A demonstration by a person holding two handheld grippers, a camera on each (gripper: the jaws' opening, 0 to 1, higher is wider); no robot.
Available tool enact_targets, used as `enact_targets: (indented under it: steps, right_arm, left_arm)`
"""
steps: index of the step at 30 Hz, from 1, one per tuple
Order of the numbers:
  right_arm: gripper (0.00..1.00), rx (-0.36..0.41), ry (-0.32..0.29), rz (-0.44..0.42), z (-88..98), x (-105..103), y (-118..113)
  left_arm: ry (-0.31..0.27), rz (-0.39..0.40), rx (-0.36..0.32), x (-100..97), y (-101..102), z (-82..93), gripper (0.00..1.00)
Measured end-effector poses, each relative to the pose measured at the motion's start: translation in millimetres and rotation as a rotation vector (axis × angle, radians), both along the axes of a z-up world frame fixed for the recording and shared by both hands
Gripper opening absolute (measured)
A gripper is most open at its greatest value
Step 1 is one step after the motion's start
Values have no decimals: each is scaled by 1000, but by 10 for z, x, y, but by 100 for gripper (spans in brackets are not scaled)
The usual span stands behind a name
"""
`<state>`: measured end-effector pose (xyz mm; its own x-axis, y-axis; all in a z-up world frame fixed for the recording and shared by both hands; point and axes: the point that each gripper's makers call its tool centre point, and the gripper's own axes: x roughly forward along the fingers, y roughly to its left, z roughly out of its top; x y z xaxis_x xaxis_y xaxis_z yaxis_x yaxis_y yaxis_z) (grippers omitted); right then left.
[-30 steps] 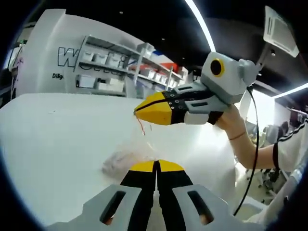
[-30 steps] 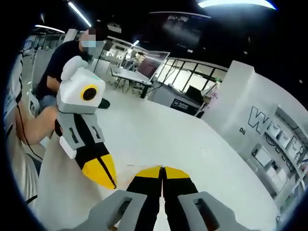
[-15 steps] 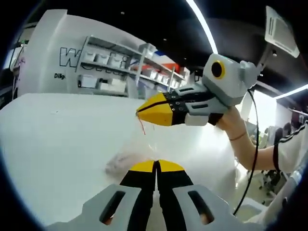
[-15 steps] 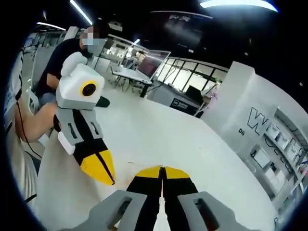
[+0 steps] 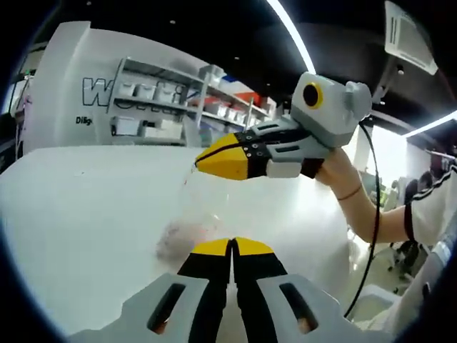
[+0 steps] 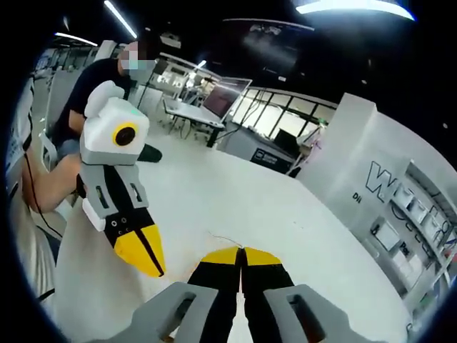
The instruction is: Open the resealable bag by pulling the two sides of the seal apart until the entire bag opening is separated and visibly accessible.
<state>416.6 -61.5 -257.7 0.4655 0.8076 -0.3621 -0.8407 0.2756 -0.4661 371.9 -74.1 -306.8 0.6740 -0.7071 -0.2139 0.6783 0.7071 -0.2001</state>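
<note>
In the left gripper view, the left gripper [image 5: 232,246] rises from six o'clock with its yellow-tipped fingers pressed together, pinching one side of the clear resealable bag [image 5: 194,214], whose film is hard to trace against the white bench [image 5: 86,214]. The bag stretches from those tips up toward twelve o'clock, its pinkish lower part resting on the bench at about nine o'clock of the tips. Above, the right gripper [image 5: 201,161] comes in from three o'clock, its yellow fingers closed on the bag's other side, so the two grippers stand apart with the film between them. A hand and forearm [image 5: 353,200] hold that gripper at three o'clock. Farther off, at eleven o'clock, a white wall with shelving [image 5: 164,107] stands beyond the bench. In the right gripper view, the right gripper [image 6: 241,253] shows at six o'clock, fingers shut, with a thin edge of the bag [image 6: 225,239] just above the tips. The left gripper [image 6: 156,270] points down at eight o'clock, fingers together. Behind it at ten o'clock sits a person in dark clothes [image 6: 93,93], with desks and windows [image 6: 264,128] beyond.
</note>
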Motion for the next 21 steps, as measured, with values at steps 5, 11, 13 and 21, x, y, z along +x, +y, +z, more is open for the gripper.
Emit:
enact_targets:
  steps: [5, 11, 13, 21]
  right_arm:
    - [0, -3, -1, 0, -2, -2, -2]
    - [0, -4, 0, 1, -6, -11, 0]
    - [0, -4, -1, 1, -6, -13, -2]
    - [0, 0, -2, -5, -3, -6, -26]
  left_arm:
    - [8, -5, 22, 1, -20, -49, 3]
    - [-2, 5, 70, 3, -12, -101, 4]
    - [0, 5, 70, 3, -13, -105, 4]
    - [-9, 17, 75, 23, 0, -115, 5]
